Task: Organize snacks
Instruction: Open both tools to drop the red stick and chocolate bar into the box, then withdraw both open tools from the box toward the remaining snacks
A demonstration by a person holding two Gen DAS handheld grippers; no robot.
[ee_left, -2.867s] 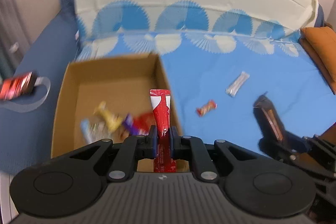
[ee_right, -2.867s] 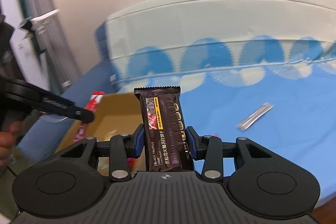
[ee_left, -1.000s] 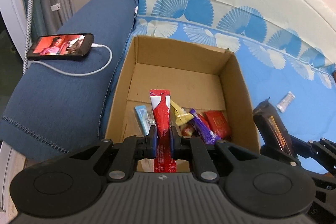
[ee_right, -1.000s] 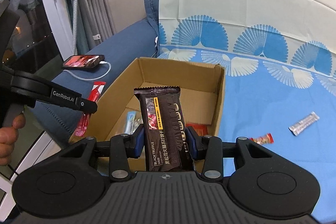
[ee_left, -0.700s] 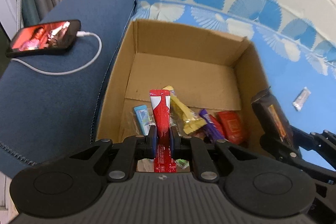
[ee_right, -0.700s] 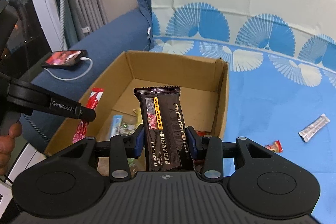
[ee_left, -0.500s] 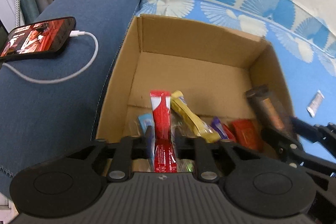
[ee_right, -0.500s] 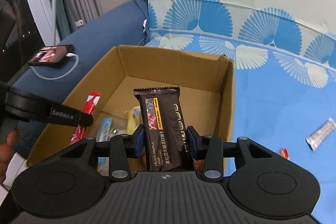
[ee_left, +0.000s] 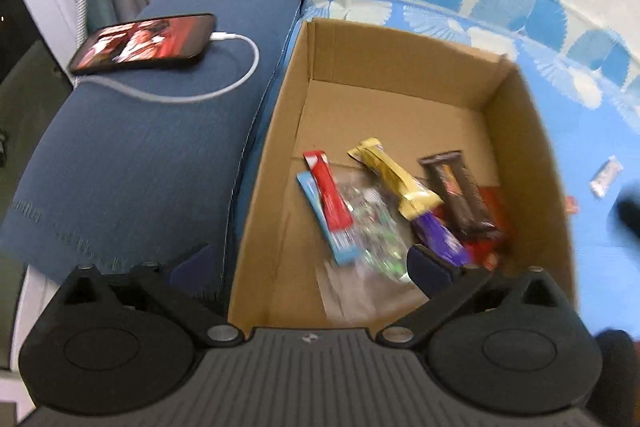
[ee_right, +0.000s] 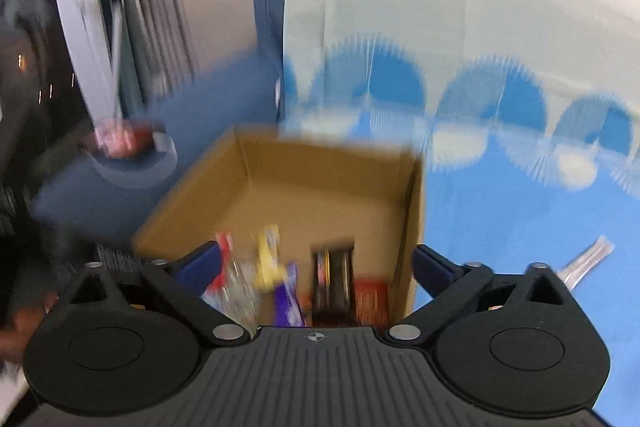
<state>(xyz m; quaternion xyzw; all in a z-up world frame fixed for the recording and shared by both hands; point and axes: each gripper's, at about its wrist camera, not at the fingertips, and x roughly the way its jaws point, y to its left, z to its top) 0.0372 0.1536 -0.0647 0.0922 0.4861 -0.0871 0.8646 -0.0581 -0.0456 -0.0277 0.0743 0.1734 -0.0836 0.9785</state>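
A: How far along?

B: Just ahead of the left gripper point(ee_left: 308, 267), the cardboard box point(ee_left: 400, 59) holds the red stick point(ee_left: 328, 195), dark chocolate bar point(ee_left: 456, 195) and other snacks. Farther right, a silver packet point(ee_left: 606, 181) and a small red candy point(ee_left: 571, 205) lie on the bed.

A: Grippers?

B: Both have just been opening; the left and right gripper point(ee_right: 316, 267) gape wide, nothing between them.

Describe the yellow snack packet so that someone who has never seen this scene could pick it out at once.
Find the open cardboard box sitting on the blue patterned sheet, beside the dark blue sofa arm. Among the snacks piled on its floor, the yellow snack packet lies slantwise in the middle, between the red stick and the dark chocolate bar. It is the only gold-yellow wrapper in there.
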